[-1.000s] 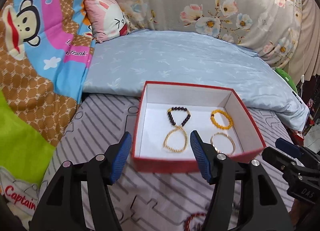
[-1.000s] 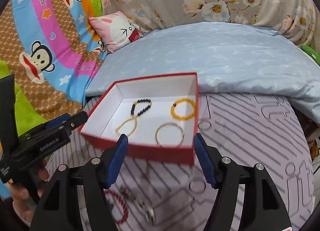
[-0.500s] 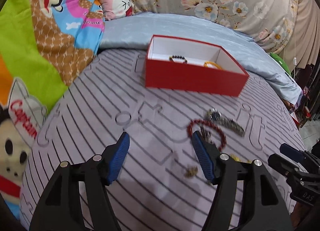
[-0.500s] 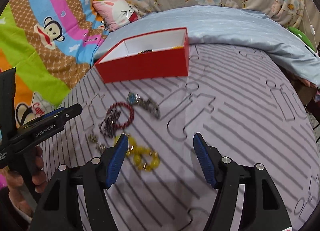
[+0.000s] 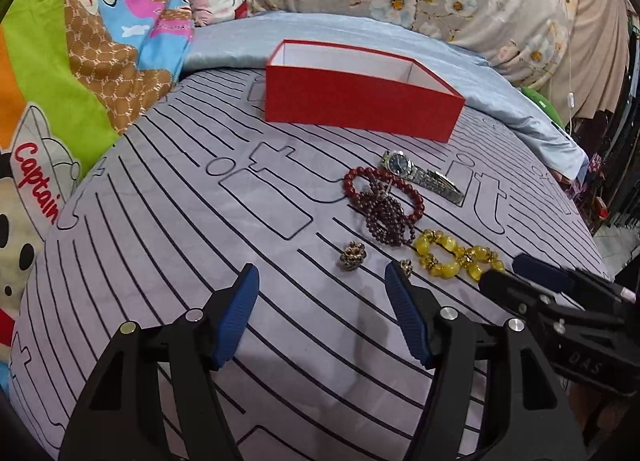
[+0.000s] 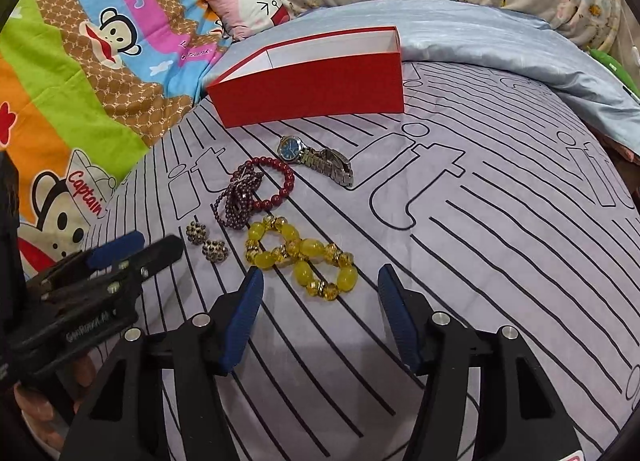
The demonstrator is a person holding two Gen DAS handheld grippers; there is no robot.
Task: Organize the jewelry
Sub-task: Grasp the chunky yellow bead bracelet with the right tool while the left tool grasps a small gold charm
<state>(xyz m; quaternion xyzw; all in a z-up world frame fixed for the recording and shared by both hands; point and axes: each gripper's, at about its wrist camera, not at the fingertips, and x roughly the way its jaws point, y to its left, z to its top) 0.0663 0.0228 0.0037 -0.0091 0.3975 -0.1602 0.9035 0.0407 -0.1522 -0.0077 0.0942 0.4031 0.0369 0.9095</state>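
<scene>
A red box [image 5: 360, 109] with a white inside stands at the far side of the striped bed cover; it also shows in the right wrist view [image 6: 312, 89]. In front of it lie a metal watch [image 5: 420, 175] [image 6: 316, 159], a red bead bracelet [image 5: 404, 197] [image 6: 280, 185], a dark purple bead strand [image 5: 384, 217] [image 6: 238, 199], a yellow bead bracelet [image 5: 456, 257] [image 6: 304, 257] and two small gold bead earrings [image 5: 352, 256] [image 6: 206, 241]. My left gripper [image 5: 322, 293] is open and empty, just short of the earrings. My right gripper [image 6: 320, 285] is open and empty, just short of the yellow bracelet.
A light blue quilt [image 5: 360, 37] lies behind the box. A cartoon blanket [image 5: 60, 81] covers the left side, with a pink pillow [image 6: 248, 5] at the back. The bed edge drops off at the right [image 5: 592, 229].
Both grippers have pulled back from above the box and dropped low over the bed cover. The loose jewelry has come into view in front of them. Both stayed open.
</scene>
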